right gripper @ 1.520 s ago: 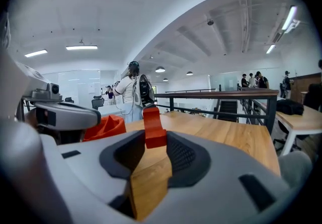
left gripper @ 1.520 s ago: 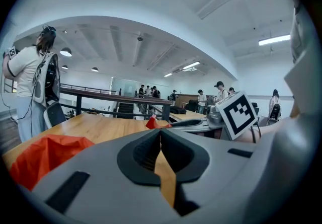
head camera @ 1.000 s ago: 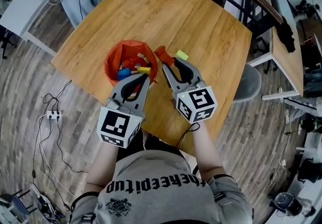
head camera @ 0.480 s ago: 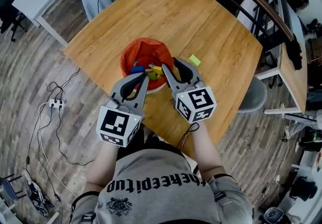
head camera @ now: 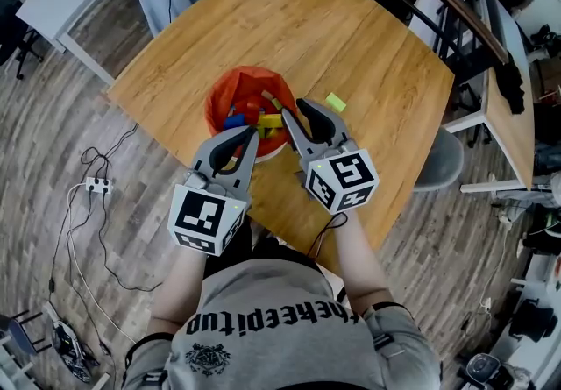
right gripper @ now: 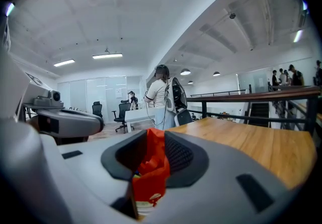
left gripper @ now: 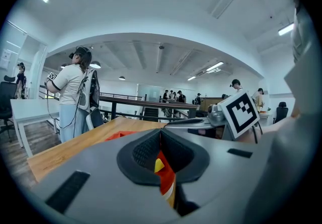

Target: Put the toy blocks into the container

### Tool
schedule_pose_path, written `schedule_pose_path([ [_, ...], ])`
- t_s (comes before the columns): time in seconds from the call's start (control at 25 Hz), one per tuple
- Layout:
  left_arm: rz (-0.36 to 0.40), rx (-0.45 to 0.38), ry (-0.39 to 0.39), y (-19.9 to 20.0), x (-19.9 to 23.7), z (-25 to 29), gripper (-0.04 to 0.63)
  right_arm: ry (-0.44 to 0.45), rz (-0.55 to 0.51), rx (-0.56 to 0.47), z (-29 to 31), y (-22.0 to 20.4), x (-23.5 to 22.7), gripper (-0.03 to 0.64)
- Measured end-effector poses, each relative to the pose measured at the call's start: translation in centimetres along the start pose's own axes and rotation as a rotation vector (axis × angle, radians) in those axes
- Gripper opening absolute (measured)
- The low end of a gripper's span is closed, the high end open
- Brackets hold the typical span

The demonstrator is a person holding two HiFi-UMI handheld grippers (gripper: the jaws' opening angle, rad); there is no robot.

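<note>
The wooden tabletop (head camera: 368,46) carries the orange container (head camera: 241,86), whose right rim is clenched in the right hand-held gripper (head camera: 301,108) – jaws just closing, fabric between them – while the left hand-held gripper (head camera: 252,136) is closed on nothing at the near rim, toy blocks (head camera: 263,119) piled inside, one green block (head camera: 335,102) just beside it.

Orange container (head camera: 232,88) holding blocks (head camera: 268,120).
The left claw (head camera: 249,136) and right claw (head camera: 294,109), its jaws just closing, seemingly pinch the rim.
</note>
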State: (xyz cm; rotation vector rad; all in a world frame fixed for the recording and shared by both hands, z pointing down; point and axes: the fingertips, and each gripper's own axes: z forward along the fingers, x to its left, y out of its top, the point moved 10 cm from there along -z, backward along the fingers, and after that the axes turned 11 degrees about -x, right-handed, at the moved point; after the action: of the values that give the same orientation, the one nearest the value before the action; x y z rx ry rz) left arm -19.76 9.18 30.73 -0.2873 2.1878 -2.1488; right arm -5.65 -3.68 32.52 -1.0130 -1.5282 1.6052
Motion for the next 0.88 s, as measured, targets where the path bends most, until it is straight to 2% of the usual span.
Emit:
schedule_pose_path([
  [0.16,0.002,0.001,-0.024,0.1,-0.2,0.6,0.015,-0.006,-0.007,-0.024,-0.8,0.6,-0.2,0.017],
  [0.32,0.003,0.001,-0.058,0.2,-0.6,1.5,0.015,-0.002,-0.034,-0.04,-1.5,1.3,-0.3,0.011],
  [0.88,0.008,0.001,-0.262,0.6,-4.6,5.7,0.015,-0.12,-0.032,-0.079,-7.1,3.5,-1.4,0.009],
])
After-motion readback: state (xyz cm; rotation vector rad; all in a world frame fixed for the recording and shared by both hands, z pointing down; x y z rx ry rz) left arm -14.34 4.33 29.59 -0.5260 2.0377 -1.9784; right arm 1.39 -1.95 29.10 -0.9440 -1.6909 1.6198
